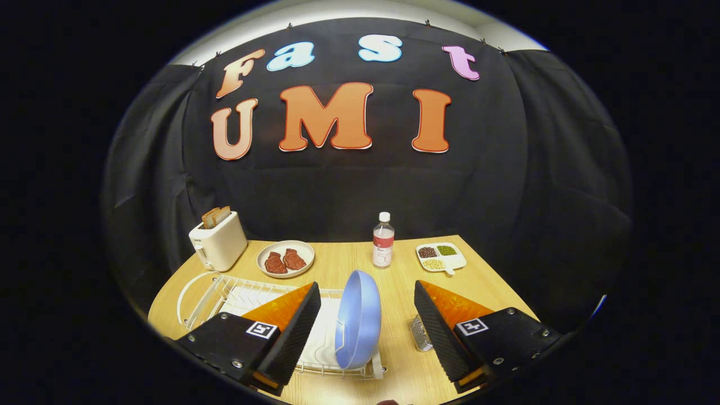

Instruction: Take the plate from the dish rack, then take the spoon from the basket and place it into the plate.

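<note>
- The wooden table (349,264) is smooth and pale, closed in behind by the black cloth wall of the booth.
- The dish rack (236,292), white wire, lies at ten o'clock from the fingers.
- The plate (358,320), pale blue, stands on edge in the rack's near end, between the fingers. It looks like light, stiff plastic with a slick rim; pinching its upper rim seems the best hold.
- The gripper (367,318) has its fingers wide apart, straddling the plate without touching it.
- A toaster (218,241), a plate of meat (285,259), a bottle (383,241) and a bean tray (441,256) sit from eleven to one o'clock.
- The basket (419,333), probably, is the ribbed metal thing by the right finger; no spoon can be made out.
</note>
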### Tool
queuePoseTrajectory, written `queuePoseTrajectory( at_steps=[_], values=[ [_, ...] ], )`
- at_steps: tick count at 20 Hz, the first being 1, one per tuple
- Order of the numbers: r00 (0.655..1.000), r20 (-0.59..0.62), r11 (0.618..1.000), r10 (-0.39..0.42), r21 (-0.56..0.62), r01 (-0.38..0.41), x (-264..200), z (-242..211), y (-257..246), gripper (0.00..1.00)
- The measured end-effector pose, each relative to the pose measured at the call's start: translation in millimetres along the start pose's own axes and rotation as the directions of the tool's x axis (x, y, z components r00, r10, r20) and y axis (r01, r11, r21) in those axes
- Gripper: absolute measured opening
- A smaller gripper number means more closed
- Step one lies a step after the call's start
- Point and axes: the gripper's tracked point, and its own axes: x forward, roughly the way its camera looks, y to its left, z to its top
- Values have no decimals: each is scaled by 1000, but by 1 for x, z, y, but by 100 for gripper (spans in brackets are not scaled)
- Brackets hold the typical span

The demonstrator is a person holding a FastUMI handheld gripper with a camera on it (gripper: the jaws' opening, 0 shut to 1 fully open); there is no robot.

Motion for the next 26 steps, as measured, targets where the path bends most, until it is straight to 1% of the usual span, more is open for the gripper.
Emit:
queuePoseTrajectory(
  at_steps=[3, 5, 8, 10, 11, 12, 13, 14, 15, 17, 19, 23, 26],
  values=[
    [998, -53, 1000, -26, -18, 25, 22, -11, -3, 99],
    [992, -118, 999, -39, -34, 35, 39, -27, -5, 99],
    [971, -234, 998, -51, -49, 40, 55, -54, -6, 100],
    [958, -281, 998, -59, -53, 46, 58, -64, -4, 98],
    [955, -291, 997, -63, -57, 48, 59, -68, -4, 88],
    [950, -304, 997, -66, -59, 50, 60, -71, -5, 83],
    [945, -319, 997, -69, -58, 53, 61, -74, -5, 71],
    [939, -335, 997, -73, -55, 58, 63, -78, -5, 65],
    [932, -354, 997, -77, -49, 64, 63, -82, -5, 53],
    [919, -362, 988, -153, -73, 136, 64, -81, -15, 28],
    [914, -360, 982, -187, -94, 164, 65, -77, -14, 24],
    [910, -330, 963, -251, -178, 201, 62, -67, -2, 22],
    [913, -301, 952, -276, -217, 217, 63, -56, 7, 22]
  ],
)
